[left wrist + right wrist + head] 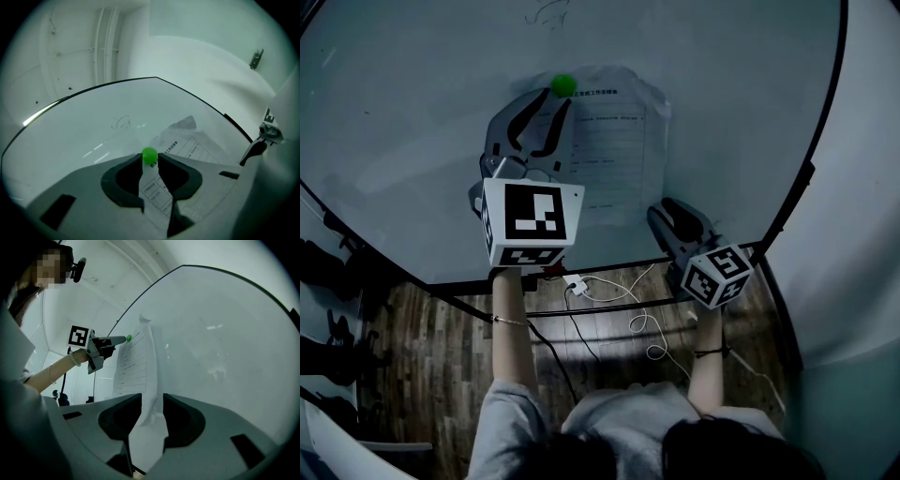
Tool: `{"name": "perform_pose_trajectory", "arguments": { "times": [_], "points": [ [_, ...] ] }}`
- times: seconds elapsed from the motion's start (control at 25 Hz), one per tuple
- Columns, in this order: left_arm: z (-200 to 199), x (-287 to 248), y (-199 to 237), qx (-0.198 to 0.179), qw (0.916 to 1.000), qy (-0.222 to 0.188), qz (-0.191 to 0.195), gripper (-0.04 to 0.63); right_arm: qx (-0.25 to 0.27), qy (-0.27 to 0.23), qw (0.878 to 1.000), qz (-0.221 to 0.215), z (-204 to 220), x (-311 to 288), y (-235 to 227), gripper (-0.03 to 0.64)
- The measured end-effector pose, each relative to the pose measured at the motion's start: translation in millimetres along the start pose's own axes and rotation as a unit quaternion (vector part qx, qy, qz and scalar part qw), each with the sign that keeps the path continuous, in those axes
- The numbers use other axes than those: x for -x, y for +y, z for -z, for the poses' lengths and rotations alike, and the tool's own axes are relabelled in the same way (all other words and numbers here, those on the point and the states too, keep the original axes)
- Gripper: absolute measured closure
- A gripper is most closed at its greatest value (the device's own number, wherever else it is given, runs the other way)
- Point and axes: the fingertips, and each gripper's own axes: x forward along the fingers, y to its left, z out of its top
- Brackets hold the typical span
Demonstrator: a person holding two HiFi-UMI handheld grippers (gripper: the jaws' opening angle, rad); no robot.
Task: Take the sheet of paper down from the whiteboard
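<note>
A printed sheet of paper (614,141) hangs on the whiteboard (412,112), pinned at its top left by a green round magnet (563,84). My left gripper (550,105) points up at the magnet with its jaws apart, tips just below it. In the left gripper view the magnet (149,154) sits at the gap between the tips, over the paper (192,147). My right gripper (671,210) is open at the sheet's lower right corner. In the right gripper view the paper (136,362) curls off the board, its bottom edge hanging between the open jaws of the right gripper (152,400).
The board's dark frame (811,169) runs down the right side and along the bottom. Below it, a white adapter with cables (581,286) lies on the wood floor. Black chair bases (328,262) stand at the left. A faint scribble (546,14) marks the board's top.
</note>
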Motion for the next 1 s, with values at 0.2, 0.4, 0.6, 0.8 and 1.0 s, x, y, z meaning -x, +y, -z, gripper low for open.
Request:
{"name": "perform_pose_trajectory", "arguments": {
  "times": [0.2,0.4,0.6,0.8,1.0],
  "points": [
    [-6,-9,0,-0.035,0.9994,0.005,0.004,0.508,-0.003,0.007,1.0,-0.015,3,-6,5,0.485],
    [-7,-13,-3,-0.081,0.9963,0.026,0.011,0.508,-0.012,0.014,1.0,-0.02,4,-13,8,0.485],
    [-8,-13,-5,-0.127,0.9908,0.044,0.011,0.508,-0.024,0.013,0.999,-0.028,4,-16,10,0.485],
    [-8,-14,-4,-0.157,0.9857,0.062,0.009,0.48,-0.024,0.013,0.999,-0.035,1,-18,12,0.485],
    [-6,-15,-7,-0.169,0.9833,0.065,0.018,0.477,-0.025,0.01,0.999,-0.038,0,-20,11,0.485]
  ]
}}
